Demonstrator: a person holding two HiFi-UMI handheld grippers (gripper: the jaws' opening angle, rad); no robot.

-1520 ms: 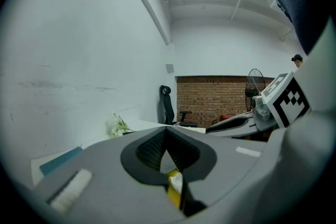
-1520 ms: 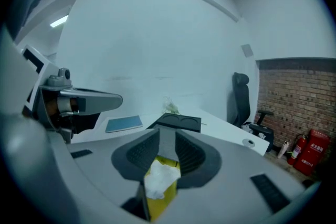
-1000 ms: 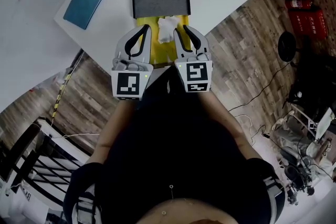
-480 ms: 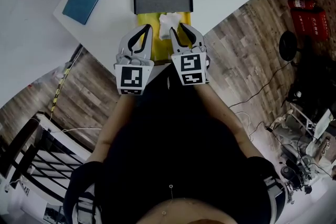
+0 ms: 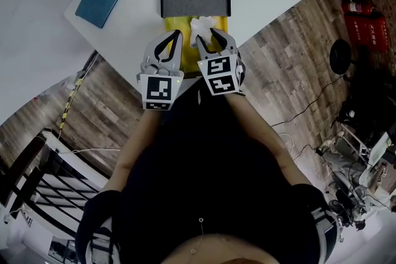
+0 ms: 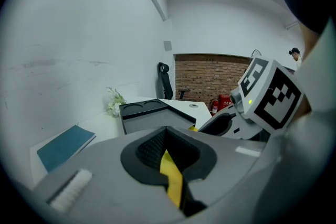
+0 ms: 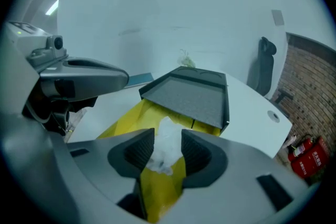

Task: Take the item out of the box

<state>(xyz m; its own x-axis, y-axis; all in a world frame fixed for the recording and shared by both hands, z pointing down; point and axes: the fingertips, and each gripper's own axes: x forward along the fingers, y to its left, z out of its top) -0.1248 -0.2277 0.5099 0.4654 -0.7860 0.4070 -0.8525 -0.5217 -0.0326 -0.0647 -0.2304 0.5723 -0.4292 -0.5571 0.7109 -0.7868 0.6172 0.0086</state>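
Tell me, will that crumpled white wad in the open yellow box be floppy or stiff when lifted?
Probably floppy: the crumpled white wad shows irregular soft folds, like tissue or thin wrap. Likely light and squashable, as it lies loosely bunched in the yellow box.

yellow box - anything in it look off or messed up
Nothing spilled or broken. The yellow box stands open with its grey-lined lid folded back, and the white item inside lies crumpled in a loose bunch, the only untidy thing.
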